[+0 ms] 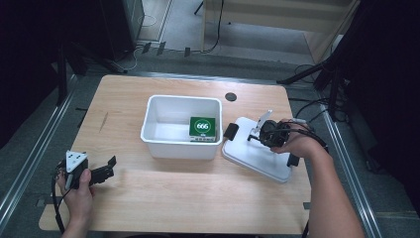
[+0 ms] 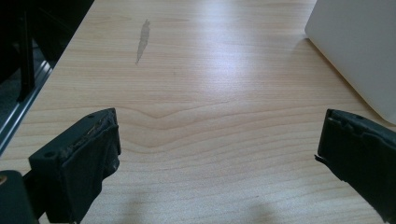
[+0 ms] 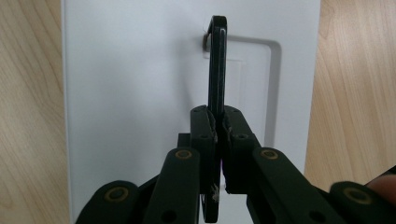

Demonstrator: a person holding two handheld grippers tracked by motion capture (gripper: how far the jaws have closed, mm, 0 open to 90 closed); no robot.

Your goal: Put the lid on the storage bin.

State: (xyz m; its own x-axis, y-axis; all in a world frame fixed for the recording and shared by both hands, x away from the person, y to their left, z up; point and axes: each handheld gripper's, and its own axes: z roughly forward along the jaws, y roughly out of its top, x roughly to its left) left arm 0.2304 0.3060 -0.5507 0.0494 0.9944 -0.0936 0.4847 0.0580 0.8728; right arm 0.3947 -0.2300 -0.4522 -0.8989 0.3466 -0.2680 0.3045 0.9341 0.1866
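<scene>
Lid handle [image 3: 217,65] pinched edge-on in right tongs [image 3: 219,122], fully closed. Left tongs [image 2: 217,154] wide open, empty, over worktop [image 2: 201,93]. Lid [image 1: 257,148] likely light, stiff, slippery; best gripped by handle.

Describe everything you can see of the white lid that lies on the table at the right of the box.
The white lid is a flat rectangle with rounded corners, plastic by its look. It lies on the wooden table, turned askew, just right of the white box. A rectangular recess is pressed into its top, and a thin black handle stands up from it. The right gripper is shut on this handle, with the person's hand above the lid.
</scene>
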